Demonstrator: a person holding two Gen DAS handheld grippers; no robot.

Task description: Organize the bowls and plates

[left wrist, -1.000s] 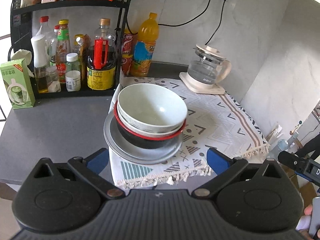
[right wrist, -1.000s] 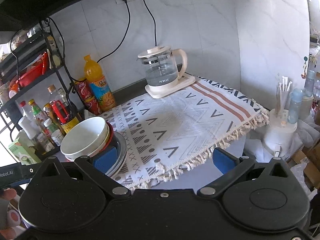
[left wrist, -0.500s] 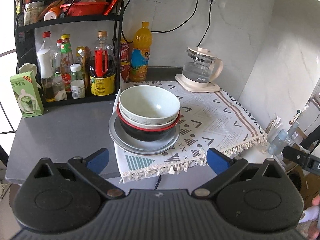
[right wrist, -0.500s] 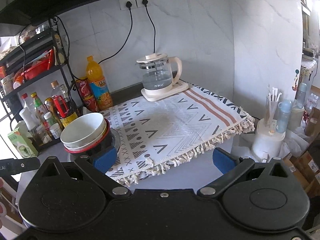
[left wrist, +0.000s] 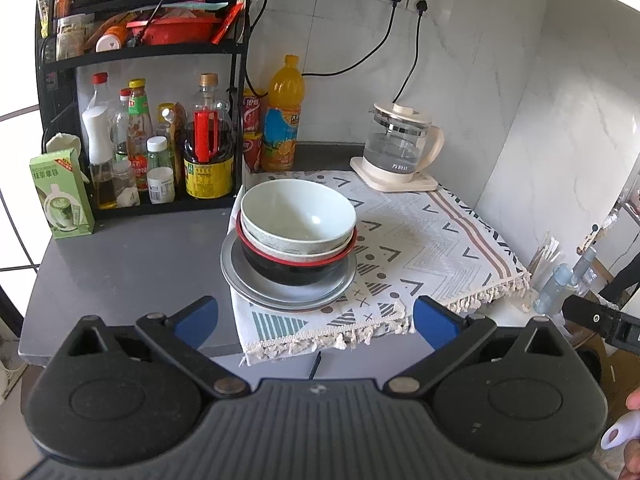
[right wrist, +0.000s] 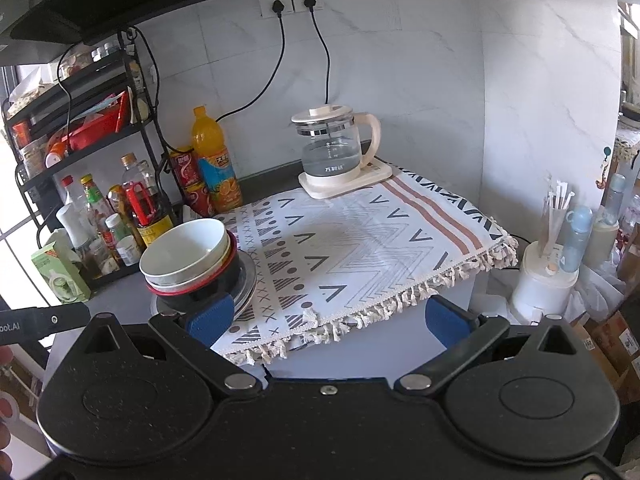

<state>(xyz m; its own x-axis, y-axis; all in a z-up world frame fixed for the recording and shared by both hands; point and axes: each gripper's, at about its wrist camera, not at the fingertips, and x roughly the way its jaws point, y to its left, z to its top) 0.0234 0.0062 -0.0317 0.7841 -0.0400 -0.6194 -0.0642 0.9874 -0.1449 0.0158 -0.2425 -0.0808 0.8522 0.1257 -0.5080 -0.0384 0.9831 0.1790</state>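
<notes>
A stack stands at the left edge of the patterned cloth [left wrist: 420,240]: a pale green bowl [left wrist: 298,210] nested in a speckled bowl, inside a black bowl with a red rim [left wrist: 296,270], all on grey plates [left wrist: 248,284]. The right wrist view shows the same pale bowl [right wrist: 184,248] and plates [right wrist: 248,284] at left. My left gripper [left wrist: 316,320] hangs open in front of the counter, short of the stack, with nothing between its blue fingers. My right gripper [right wrist: 328,316] is open too, back from the cloth's fringe, its left pad overlapping the plates in view.
A black rack [left wrist: 140,56] with sauce bottles stands at the back left, a green carton [left wrist: 60,196] beside it. An orange drink bottle [left wrist: 284,116] and red cans sit by the wall. A glass kettle [left wrist: 400,148] is plugged in at the back right. A straw holder [right wrist: 548,256] stands off the counter's right.
Both grippers have drawn back from the counter, so the stack looks smaller and farther away. Both stay open. The stack has not moved.
</notes>
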